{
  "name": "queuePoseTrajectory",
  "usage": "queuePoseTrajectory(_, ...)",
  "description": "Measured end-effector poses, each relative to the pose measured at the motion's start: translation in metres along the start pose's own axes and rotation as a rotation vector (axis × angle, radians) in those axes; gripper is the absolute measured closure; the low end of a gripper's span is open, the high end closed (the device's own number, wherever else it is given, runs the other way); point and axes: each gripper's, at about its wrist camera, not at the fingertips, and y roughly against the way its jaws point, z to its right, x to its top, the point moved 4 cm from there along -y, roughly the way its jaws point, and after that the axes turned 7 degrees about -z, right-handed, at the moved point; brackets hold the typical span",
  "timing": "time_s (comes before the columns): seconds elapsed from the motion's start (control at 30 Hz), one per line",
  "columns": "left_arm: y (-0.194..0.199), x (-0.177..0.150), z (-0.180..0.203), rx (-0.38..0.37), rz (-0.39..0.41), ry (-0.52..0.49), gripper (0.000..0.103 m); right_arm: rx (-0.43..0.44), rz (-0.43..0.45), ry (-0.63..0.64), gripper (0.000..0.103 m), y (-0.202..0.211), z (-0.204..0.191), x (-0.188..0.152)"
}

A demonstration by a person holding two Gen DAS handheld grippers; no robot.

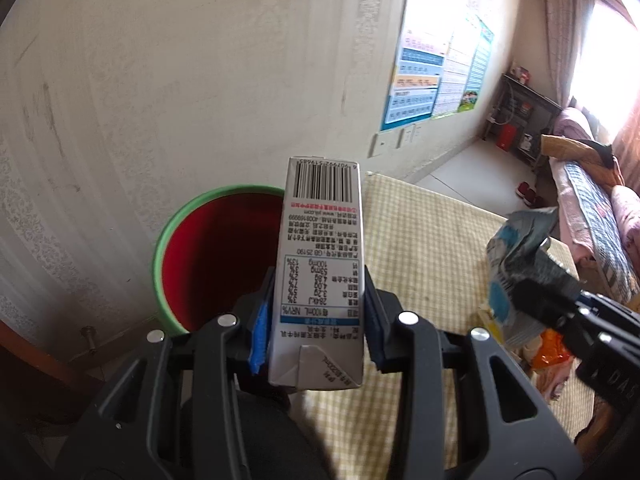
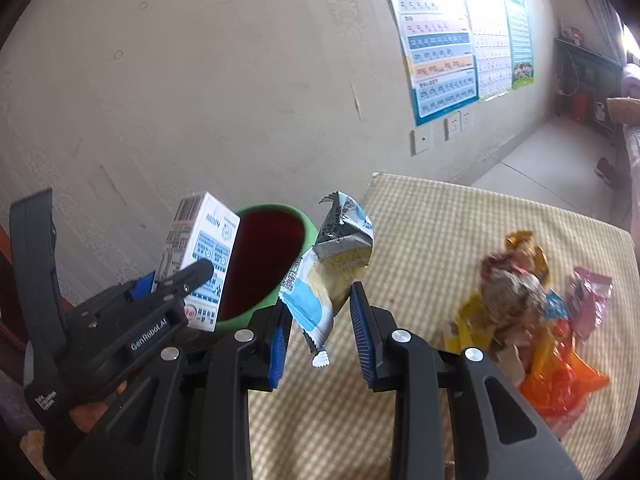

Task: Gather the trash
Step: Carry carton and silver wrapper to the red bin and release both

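My left claw [image 1: 316, 320] clamps a milk carton [image 1: 320, 264], my right claw [image 2: 320, 328] barely pinches a wrapper [image 2: 332, 256] that could slip before reaching the bin [image 2: 264, 264] at the bench's far-left corner.

Both cams ride the grippers, angled down over the checked table [image 1: 420, 240] toward the wall. Left wrist view sits close over the bin [image 1: 208, 256]; right wrist view looks from its right. Shared: bin [image 2: 264, 264], milk carton [image 2: 200, 256], wrapper [image 1: 516, 264], wall posters [image 2: 444, 40].
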Motion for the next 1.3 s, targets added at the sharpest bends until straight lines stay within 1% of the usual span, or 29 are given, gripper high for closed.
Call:
queuePoseTrajectory(0.17, -0.008, 0.009, -0.033, 0.038, -0.001, 0.063, 0.066, 0.036, -0.010, 0.029, 0.074, -0.024, -0.021, 0.019)
queuePoseTrajectory(0.33, -0.020, 0.015, -0.054, 0.065, -0.007, 0.091, 0.066, 0.062, -0.038, 0.041, 0.074, -0.051, -0.041, 0.033)
queuePoseTrajectory(0.63, -0.046, 0.024, -0.079, 0.063, -0.045, 0.138, 0.066, 0.092, -0.091, 0.028, 0.074, -0.103, -0.055, 0.053)
queuePoseTrajectory(0.9, -0.059, 0.021, -0.087, 0.049, -0.074, 0.164, 0.066, 0.114, -0.121, 0.018, 0.073, -0.131, -0.061, 0.058)
queuePoseTrajectory(1.0, -0.063, 0.021, -0.092, 0.059, -0.084, 0.191, 0.065, 0.121, -0.121, 0.016, 0.070, -0.135, -0.062, 0.058)
queuePoseTrajectory(1.07, -0.066, 0.020, -0.095, 0.053, -0.092, 0.210, 0.065, 0.125, -0.128, 0.009, 0.064, -0.137, -0.061, 0.058)
queuePoseTrajectory(1.1, -0.066, 0.019, -0.097, 0.051, -0.094, 0.219, 0.063, 0.122, -0.126, 0.005, 0.059, -0.138, -0.060, 0.059)
queuePoseTrajectory(1.13, -0.067, 0.019, -0.098, 0.050, -0.097, 0.224, 0.058, 0.119, -0.121, 0.001, 0.055, -0.138, -0.059, 0.059)
queuePoseTrajectory(1.17, -0.067, 0.018, -0.099, 0.050, -0.097, 0.226, 0.055, 0.118, -0.118, -0.001, 0.053, -0.138, -0.058, 0.059)
queuePoseTrajectory(1.2, -0.067, 0.019, -0.098, 0.051, -0.096, 0.226, 0.049, 0.119, -0.116, -0.003, 0.052, -0.138, -0.057, 0.059)
queuePoseTrajectory(1.3, -0.066, 0.019, -0.096, 0.056, -0.091, 0.211, 0.048, 0.119, -0.114, -0.009, 0.051, -0.134, -0.053, 0.058)
